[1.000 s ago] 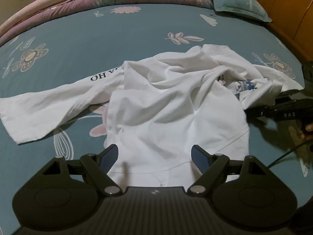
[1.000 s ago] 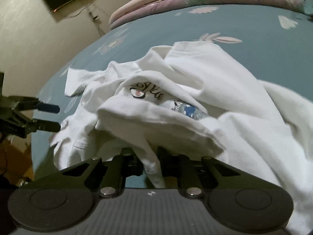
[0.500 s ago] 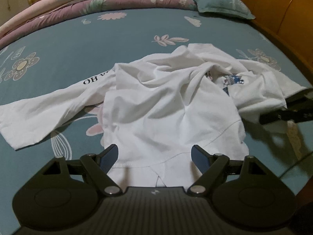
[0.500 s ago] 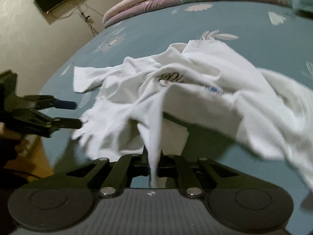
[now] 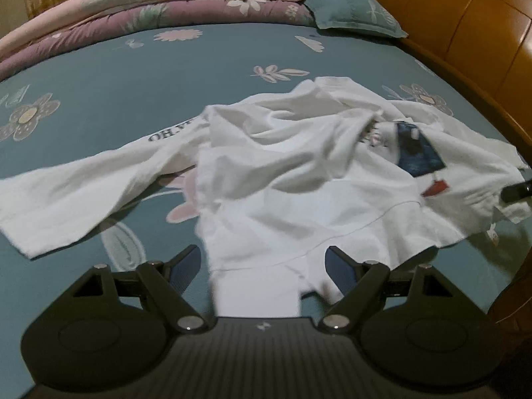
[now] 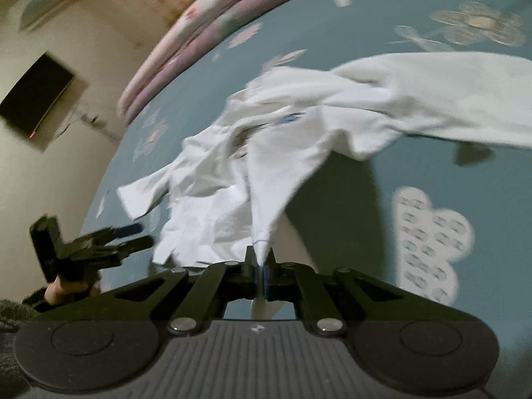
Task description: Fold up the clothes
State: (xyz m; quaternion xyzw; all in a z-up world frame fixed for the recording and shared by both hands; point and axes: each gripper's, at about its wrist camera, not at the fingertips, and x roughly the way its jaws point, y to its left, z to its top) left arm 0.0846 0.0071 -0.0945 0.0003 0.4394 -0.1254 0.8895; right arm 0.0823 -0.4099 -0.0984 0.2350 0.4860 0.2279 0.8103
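- Left wrist view: your left tool (image 5: 262, 262) stands open, nothing between its pads, poised over the near hem of the shirt (image 5: 299, 179).
- The shirt lies crumpled on the bed (image 5: 133, 93). One sleeve trails toward the left. The blue print shows at the right.
- Take the hem corner just ahead of the tool, one layer only, before you pull.
- The right tool's tip (image 5: 517, 191) shows at the right edge, against the shirt's far side.
- Right wrist view: your right tool (image 6: 261, 266) is clamped on a pinch of shirt (image 6: 299, 133); the cloth rises in a taut peak to the pads.
- Lift until the bunched folds hang free; keep the pull even so the pinch does not slip.
- The picture is blurred; fine folds cannot be read.
- Surface: teal flowered sheet, soft, so cloth drags. Folded quilts (image 5: 166, 3) and a pillow (image 5: 355, 13) lie at the far end.
- Room: a wooden headboard (image 5: 465, 16), a pale wall, a dark screen (image 6: 36, 93).
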